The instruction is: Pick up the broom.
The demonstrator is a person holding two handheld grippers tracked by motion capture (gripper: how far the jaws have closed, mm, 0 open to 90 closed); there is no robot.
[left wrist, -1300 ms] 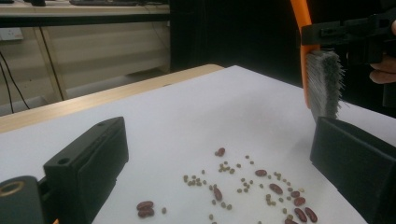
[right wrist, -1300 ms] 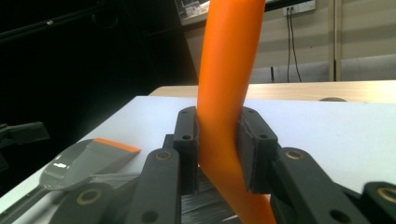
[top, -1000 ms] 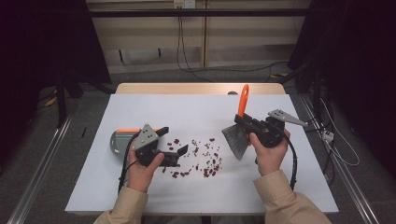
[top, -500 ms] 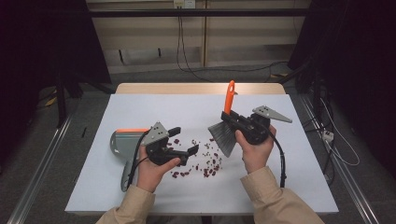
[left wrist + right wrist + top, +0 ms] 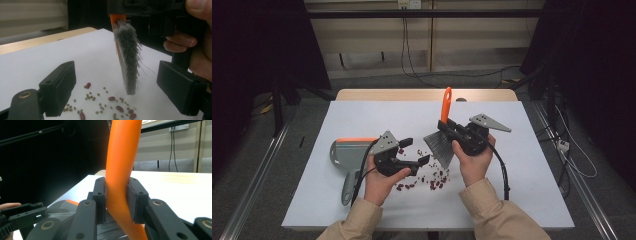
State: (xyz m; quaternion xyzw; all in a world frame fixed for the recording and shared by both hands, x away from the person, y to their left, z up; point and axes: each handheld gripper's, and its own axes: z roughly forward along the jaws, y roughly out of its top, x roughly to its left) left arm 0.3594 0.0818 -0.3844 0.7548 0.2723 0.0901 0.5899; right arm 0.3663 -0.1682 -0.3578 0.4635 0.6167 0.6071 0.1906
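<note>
Orange-handled brush [image 5: 442,134] upright, grey bristles above scattered beans [image 5: 427,178].

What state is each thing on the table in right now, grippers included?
Brush: held upright, bristles down over the beans.
Beans: scattered loose on the table.
Dustpan: flat on the table, unheld.
Left gripper: open, nothing between its jaws, which have just been closing.
Right gripper: shut on the brush handle.

In the high view, even overhead light keeps the white rectangular surface [image 5: 362,120] bright, while the room around it sinks into near black. Shadows under the hands are soft and faint, and nothing glares. In the left gripper view, the grey bristles of the orange-handled brush [image 5: 127,55] are fairly sharp, but the near black claw pads are soft. In the right gripper view, the orange plastic handle [image 5: 121,170] is slightly blurred and the background hazy.
</note>
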